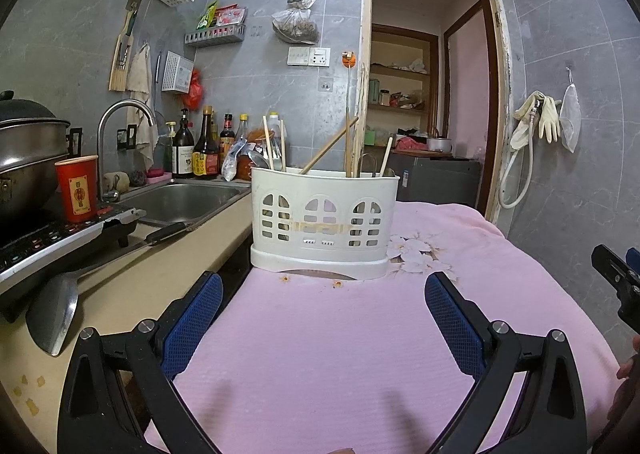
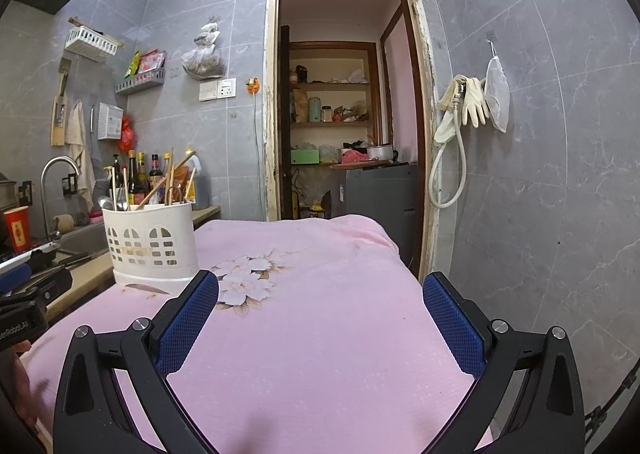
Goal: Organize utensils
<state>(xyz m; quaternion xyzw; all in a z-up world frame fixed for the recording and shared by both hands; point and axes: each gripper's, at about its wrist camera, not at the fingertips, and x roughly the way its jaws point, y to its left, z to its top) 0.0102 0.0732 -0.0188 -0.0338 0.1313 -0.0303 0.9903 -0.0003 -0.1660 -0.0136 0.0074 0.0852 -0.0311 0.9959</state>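
The white utensil holder (image 1: 324,221) stands on the pink cloth (image 1: 340,334); both the left gripper (image 1: 324,302) and right gripper (image 2: 320,302) are spread apart, empty. Its chopsticks (image 1: 328,149) seem light, stiff and slippery, best pinched near the top

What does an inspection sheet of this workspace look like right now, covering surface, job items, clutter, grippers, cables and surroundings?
Surface: pink floral cloth over a raised top, small orange crumbs near the caddy.
Job's things: white utensil caddy upright on the cloth, holding chopsticks and a spoon.
Clutter: spatula lying on the beige counter, red cup, sauce bottles.
Grippers: left gripper open, empty; right gripper open, empty.
Cables: white hose hanging on the wall.
Surroundings: sink, faucet, open doorway, rubber gloves.
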